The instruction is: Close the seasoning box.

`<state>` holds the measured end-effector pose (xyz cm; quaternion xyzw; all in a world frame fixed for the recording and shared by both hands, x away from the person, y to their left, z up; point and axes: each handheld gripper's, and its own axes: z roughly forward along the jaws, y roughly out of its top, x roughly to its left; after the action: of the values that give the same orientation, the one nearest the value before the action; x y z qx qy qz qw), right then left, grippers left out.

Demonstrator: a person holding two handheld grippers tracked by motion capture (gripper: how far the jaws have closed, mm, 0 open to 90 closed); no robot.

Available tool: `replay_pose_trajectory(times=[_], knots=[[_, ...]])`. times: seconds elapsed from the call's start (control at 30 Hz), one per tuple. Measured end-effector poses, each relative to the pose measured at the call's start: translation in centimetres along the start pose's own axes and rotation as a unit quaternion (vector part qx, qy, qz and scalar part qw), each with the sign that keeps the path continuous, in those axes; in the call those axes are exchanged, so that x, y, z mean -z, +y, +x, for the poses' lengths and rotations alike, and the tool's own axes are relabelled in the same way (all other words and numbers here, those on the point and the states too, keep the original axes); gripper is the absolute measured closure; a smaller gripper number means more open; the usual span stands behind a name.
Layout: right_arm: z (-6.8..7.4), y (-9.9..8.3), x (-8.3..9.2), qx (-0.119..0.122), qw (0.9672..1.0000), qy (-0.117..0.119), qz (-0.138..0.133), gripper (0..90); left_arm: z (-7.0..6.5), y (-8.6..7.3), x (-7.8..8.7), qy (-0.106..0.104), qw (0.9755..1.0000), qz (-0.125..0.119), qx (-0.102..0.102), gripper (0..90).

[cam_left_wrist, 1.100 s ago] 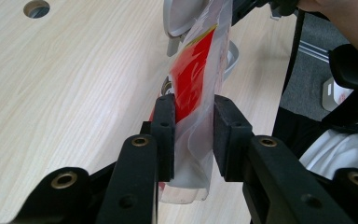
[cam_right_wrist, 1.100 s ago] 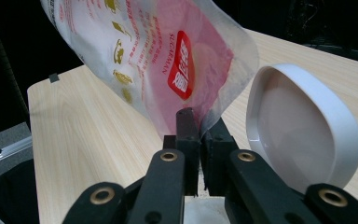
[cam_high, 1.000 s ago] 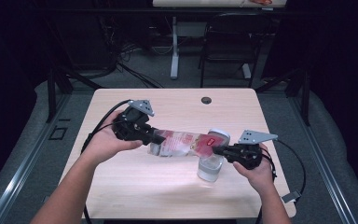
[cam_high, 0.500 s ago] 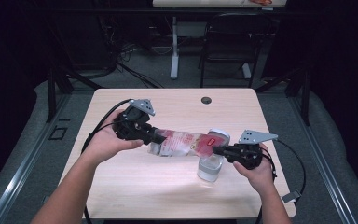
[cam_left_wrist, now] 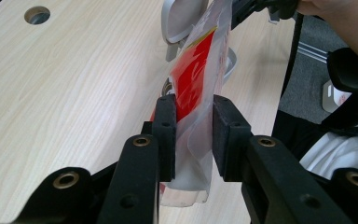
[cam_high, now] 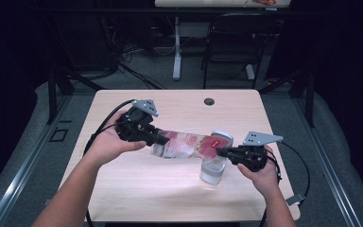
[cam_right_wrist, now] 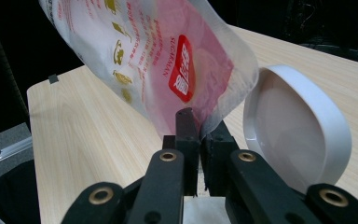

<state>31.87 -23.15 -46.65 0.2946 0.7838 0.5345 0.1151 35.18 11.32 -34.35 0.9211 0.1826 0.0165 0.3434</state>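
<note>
Item: sugar pouch [cam_high: 184, 144], long axis running left-right, hanging above the tabletop's [cam_high: 123, 189] middle. My left tongs [cam_high: 157, 138] and right tongs [cam_high: 221, 152] are gripping opposite ends; open jar [cam_high: 213, 169] sitting below my right end.

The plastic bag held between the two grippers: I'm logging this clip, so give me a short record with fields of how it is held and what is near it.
item: plastic bag, clear with red print, stretched between both grippers above the table
left gripper: pads clamp one end of the bag
right gripper: jaws pinched on the other end
below the bag: clear jar, open, upright on the table
lid: white, round, tilted on its edge beside the jar
table feature: round cable hole near the far edge
</note>
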Motion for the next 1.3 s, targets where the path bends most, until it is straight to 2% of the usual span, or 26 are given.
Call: replay_pose_trajectory(times=[0.53, 1.3], knots=[[0.0, 0.2, 0.6, 0.002, 1.0, -0.001, -0.005, 86.3, -0.3, 0.7, 0.4, 0.0, 0.9999, 0.0, -0.012, 73.6], [-0.3, -0.2, 0.8, -0.003, 1.0, -0.007, -0.002, 85.7, -0.3, 1.2, -0.3, -0.004, 1.0, 0.002, -0.008, 73.5]])
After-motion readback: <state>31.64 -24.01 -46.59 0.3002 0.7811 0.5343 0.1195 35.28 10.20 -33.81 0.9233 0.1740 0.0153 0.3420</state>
